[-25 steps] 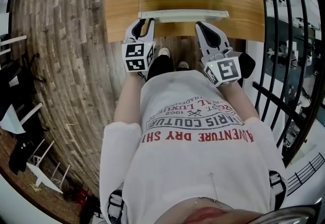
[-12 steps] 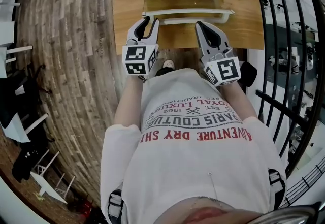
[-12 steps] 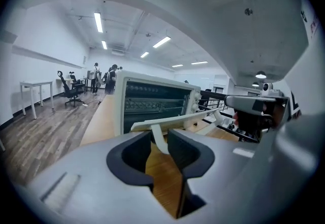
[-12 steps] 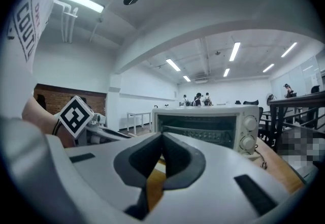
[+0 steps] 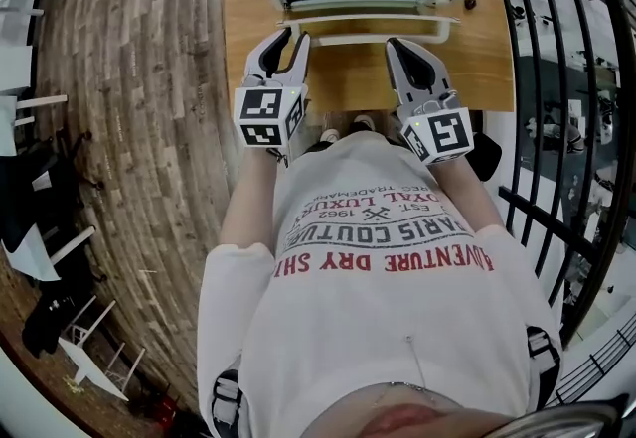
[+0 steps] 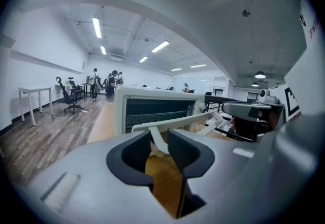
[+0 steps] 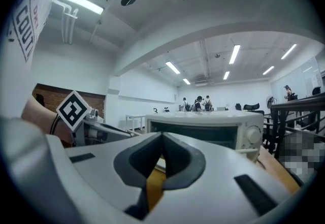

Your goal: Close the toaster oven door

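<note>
Jaws parted on left gripper (image 5: 291, 37), closed on right gripper (image 5: 396, 45); door handle (image 5: 373, 21) ahead.

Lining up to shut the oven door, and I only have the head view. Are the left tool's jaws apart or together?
Observer: Apart. In the left gripper view the left tool has a clear gap. The left post of the door handle shows in that gap, and the pads don't seem to press on it.
Operator: And the right tool?
Observer: The right gripper view shows the right tool with its jaw tips together and nothing between them.
Operator: Anyone close to the oven?
Observer: No. The left gripper view shows people standing far back in the room, well behind the toaster oven.
</note>
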`<state>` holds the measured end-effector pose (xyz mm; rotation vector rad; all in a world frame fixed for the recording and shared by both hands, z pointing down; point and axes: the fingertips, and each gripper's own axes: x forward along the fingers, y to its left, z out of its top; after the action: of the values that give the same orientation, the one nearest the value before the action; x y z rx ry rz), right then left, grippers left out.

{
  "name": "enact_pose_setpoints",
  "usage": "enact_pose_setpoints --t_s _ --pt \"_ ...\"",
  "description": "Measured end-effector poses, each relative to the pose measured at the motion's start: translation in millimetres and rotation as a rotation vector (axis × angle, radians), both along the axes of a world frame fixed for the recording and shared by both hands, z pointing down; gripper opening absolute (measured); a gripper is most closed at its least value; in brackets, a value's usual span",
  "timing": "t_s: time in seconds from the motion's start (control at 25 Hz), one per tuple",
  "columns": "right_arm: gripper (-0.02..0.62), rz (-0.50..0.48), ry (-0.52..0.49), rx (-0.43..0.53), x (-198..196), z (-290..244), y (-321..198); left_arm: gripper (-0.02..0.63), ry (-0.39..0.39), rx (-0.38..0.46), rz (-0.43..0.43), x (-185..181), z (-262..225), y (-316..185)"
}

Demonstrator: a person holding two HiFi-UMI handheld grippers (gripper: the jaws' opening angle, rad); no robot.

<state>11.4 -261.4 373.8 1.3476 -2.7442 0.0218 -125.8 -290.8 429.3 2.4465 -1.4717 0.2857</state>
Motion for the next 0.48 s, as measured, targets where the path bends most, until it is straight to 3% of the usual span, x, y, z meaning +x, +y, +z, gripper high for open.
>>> enact_pose_setpoints --t_s 0.48 --pt "-0.014 -0.034 -0.023 0.016 18.3 -8.4 -50.5 0.100 -0.027 0.071 -0.060 -4.5 -24.1 -43.0"
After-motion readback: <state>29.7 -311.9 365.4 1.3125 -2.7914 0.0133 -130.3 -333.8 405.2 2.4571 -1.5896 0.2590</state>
